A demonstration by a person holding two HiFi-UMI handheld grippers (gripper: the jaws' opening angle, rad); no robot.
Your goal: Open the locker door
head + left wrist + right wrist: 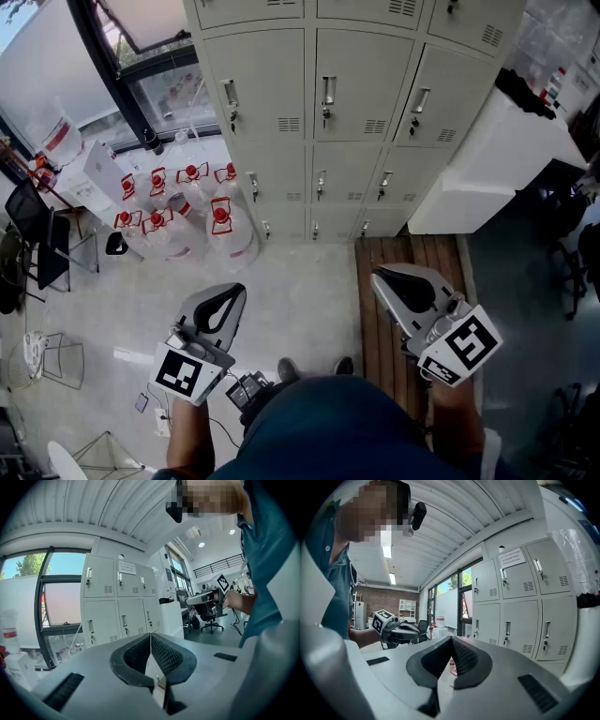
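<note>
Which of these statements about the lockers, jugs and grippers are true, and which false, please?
1. The left gripper has its jaws together, empty. True.
2. One of the lockers stands open. False: all in view are shut.
3. The right gripper touches a locker. False: it is held well short of them, jaws together, empty.
4. Red-capped jugs stand on the floor, left of the lockers in the head view. True.

Jugs (pixel 178 211) stand left of lockers (pixel 323 122), cabinet (pixel 487 164) at right.
</note>
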